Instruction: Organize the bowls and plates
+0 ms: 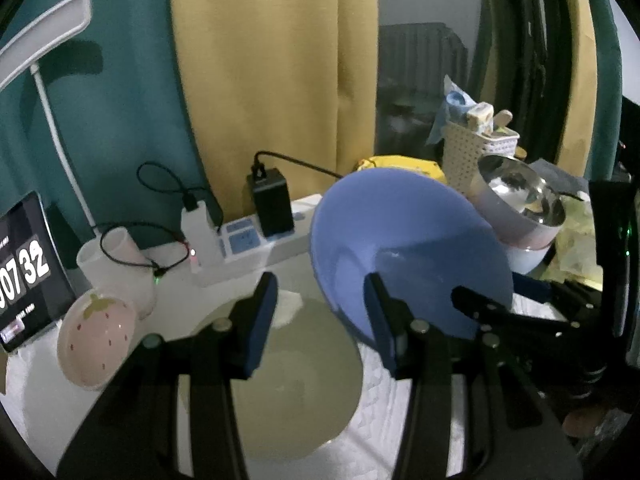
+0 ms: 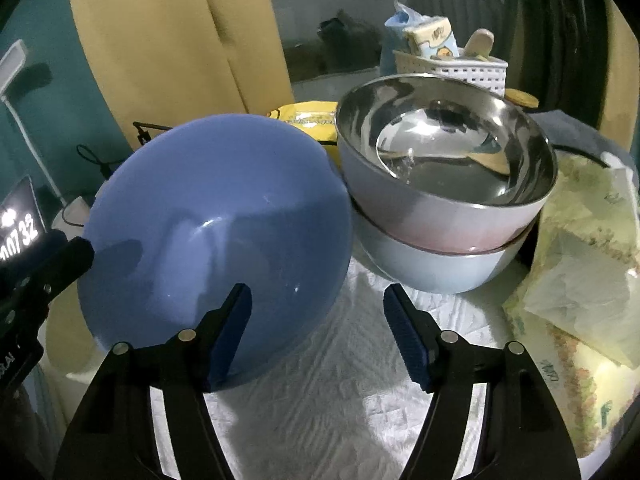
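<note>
A lived-in room at home, this one, with a cramped tabletop under a white quilted cloth (image 2: 352, 380). Mustard and teal curtains (image 1: 276, 80) hang at the far side. On the left, a flip-clock screen (image 1: 24, 272) and a desk lamp (image 1: 44, 48); a power strip (image 1: 256, 236) with chargers sits mid-table. Far right, a white basket (image 1: 476, 152) of odds and ends, and stacked steel bowls (image 2: 444, 184).

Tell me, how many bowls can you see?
3. The blue bowl is tilted up on the left. The pink steel bowl sits nested inside the light blue bowl on the right. More could be hidden.
</note>
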`<state>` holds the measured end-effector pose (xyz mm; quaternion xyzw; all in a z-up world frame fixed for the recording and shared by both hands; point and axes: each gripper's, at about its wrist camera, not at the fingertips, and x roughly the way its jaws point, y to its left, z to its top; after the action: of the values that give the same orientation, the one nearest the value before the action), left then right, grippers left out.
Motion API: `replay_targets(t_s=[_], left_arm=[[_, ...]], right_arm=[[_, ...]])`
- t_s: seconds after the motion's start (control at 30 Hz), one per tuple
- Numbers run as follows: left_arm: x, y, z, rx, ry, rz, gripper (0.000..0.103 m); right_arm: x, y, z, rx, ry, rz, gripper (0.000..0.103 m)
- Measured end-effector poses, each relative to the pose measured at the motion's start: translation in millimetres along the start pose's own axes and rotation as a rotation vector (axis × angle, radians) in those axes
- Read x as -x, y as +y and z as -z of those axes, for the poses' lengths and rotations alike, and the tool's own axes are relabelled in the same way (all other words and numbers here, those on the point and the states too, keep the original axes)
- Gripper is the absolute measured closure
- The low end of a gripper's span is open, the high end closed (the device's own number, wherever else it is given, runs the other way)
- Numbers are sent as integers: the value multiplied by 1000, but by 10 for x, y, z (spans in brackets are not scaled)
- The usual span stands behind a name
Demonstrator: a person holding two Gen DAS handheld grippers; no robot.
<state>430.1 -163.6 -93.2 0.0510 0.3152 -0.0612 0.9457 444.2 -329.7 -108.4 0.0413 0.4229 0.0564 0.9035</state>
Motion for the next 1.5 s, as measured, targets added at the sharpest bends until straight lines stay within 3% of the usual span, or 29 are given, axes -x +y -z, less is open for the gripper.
replay_targets(t_s=[0.07, 0.13, 0.2, 0.3, 0.37, 0.43, 0.9, 1.5], left_arm=[[-34, -27, 1, -15, -5, -7, 57], [-75, -42, 8, -23, -1, -14, 57], [-90, -54, 15, -27, -7, -16, 58], [-133, -68, 31, -32, 3, -14, 61], [-158, -90, 45, -36, 11, -3, 74], [-165, -128, 53, -45, 16, 11, 81], [13, -113, 25, -31, -10, 11, 82], [584, -84, 14, -27, -76, 30, 82]], right_arm=[[-8, 5, 15, 5, 4, -17, 47], [-10, 25, 27, 16, 6, -18, 68], [-17, 43, 37, 25, 10, -17, 76], [-23, 37, 35, 23, 9, -18, 77], [-22, 38, 26, 21, 5, -21, 77], [5, 44, 24, 23, -7, -20, 78], [289, 97, -18, 31, -63, -17, 78], [837, 201, 5, 37, -119, -11, 78]])
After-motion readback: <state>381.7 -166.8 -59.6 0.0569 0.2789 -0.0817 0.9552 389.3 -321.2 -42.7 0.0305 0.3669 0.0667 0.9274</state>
